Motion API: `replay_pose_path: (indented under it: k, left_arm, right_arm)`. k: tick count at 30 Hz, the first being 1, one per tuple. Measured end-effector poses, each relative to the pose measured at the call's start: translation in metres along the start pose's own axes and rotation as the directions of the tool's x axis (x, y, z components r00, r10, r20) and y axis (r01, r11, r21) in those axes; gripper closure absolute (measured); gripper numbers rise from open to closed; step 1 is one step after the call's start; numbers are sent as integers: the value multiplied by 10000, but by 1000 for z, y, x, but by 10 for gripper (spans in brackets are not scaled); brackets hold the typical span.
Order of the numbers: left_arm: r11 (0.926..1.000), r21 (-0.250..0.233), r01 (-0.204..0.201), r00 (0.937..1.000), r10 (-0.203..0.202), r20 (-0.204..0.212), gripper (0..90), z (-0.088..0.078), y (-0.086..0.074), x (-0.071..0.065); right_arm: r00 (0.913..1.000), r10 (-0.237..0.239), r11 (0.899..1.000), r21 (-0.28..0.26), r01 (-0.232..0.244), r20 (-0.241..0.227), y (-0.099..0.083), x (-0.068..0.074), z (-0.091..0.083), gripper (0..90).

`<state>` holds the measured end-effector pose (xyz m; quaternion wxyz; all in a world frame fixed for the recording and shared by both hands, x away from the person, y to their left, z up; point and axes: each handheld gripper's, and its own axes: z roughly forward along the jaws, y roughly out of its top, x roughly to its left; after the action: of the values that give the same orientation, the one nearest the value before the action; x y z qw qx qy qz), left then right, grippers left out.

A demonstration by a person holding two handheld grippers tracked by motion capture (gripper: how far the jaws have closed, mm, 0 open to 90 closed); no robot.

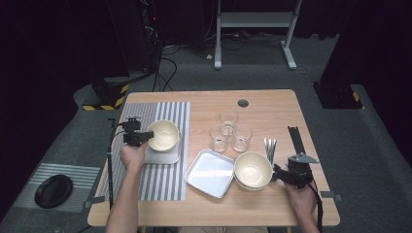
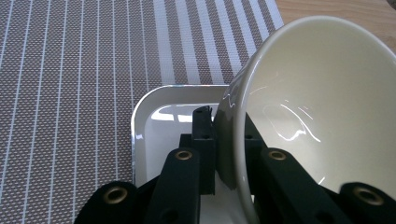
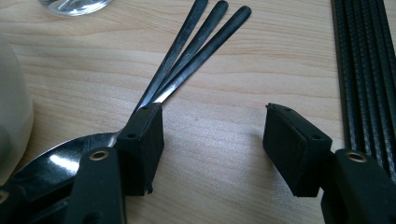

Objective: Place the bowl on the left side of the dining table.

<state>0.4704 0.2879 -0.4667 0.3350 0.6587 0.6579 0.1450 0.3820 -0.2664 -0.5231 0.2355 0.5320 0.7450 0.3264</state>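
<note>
Left claw (image 2: pixel 224 140) clenched on rim of cream bowl (image 2: pixel 317 107), one jaw inside wall, one outside; bowl tilted over small white tray (image 2: pixel 140 135) just beneath claw. Bowl judged rigid, glazed, slippery, breakable; rim pinch best kept deep. Right claw (image 3: pixel 212 140) released, spoons (image 3: pixel 187 60) ahead on counter (image 3: pixel 233 93).

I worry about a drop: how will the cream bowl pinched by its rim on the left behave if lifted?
The cream bowl looks glazed and glossy, so it is probably slippery. The left gripper clamps only one side of the rim, so it would likely tilt. It looks ceramic, so likely breakable over the small tray.
</note>
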Motion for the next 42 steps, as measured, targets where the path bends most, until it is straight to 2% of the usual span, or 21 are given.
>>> replay_pose_path:
  k: [14, 22, 26, 30, 42]
  left_arm:
    - [9995, 21, 306, 9995, -306, 19, 827, 3, -2, 7]
    - [9992, 340, 191, 9997, -185, -185, 827, 9, -4, 11]
    - [9988, 313, 376, 9993, -374, -56, 826, 10, -5, 13]
    - [9988, 314, 372, 9993, -370, -62, 827, 11, -5, 13]
    - [9989, 350, 315, 9988, -301, -395, 827, 15, -5, 12]
  right_arm:
    - [10000, -5, 10000, 0, 5, 3, 0, 0, 0, 382]
    - [10000, 0, 10000, 1, 0, 2, 0, 0, 0, 381]
    - [10000, -2, 10000, -3, 2, 3, 0, 0, 0, 381]
    - [10000, -3, 10000, 0, 3, 2, 0, 0, 0, 381]
    - [10000, 3, 10000, -2, -3, 0, 0, 0, 0, 381]
